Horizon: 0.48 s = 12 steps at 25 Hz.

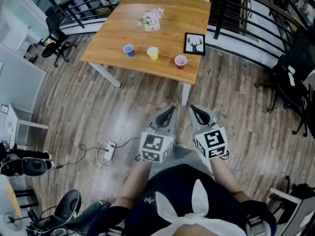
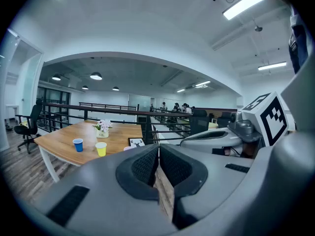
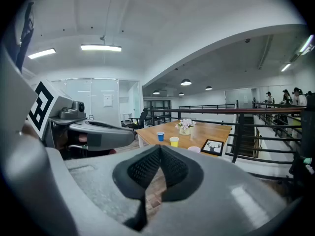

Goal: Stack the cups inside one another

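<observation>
Head view: whole red cup [image 1: 180, 61] (elsewhere half-hidden)

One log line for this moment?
left gripper shut, empty | right gripper shut, empty | small blue cup, small yellow cup, small pink cup unstacked on wooden table

Table [image 1: 120, 31] front edge open (vase [image 1: 151, 21], pic frame [image 1: 195, 44] behind cups [image 1: 153, 53]).

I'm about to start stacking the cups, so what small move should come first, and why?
Probably step toward the table: the blue cup, yellow cup and red cup stand apart along its near edge, well beyond the left tool and right tool, both shut and empty.
</observation>
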{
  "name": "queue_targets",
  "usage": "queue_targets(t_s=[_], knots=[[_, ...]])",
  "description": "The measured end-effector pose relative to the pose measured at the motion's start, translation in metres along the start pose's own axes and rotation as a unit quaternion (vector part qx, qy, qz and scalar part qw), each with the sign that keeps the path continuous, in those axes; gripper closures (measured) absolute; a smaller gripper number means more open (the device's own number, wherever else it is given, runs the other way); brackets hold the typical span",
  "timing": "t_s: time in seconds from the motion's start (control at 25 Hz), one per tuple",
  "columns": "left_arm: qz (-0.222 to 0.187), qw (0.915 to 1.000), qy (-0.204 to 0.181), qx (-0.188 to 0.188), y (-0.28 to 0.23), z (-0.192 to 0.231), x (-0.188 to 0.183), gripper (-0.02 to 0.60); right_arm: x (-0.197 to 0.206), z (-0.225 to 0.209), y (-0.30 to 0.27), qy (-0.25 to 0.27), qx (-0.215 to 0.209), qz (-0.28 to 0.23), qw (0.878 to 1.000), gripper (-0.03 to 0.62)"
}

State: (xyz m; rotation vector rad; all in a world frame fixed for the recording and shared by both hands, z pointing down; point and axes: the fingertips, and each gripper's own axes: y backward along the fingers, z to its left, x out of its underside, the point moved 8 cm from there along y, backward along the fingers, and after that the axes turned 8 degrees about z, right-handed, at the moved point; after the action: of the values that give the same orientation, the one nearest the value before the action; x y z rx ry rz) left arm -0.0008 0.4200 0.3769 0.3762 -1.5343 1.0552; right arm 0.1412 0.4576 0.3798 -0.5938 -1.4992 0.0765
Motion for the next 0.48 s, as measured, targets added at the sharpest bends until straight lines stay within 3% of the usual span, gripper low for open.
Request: queue_targets(t_s=[0.48], knots=[[-0.002, 0.9999, 0.015, -0.007, -0.007, 0.028, 0.008, 0.561, -0.004, -0.004, -0.029, -0.012, 0.008, 0.004, 1.0, 0.594]])
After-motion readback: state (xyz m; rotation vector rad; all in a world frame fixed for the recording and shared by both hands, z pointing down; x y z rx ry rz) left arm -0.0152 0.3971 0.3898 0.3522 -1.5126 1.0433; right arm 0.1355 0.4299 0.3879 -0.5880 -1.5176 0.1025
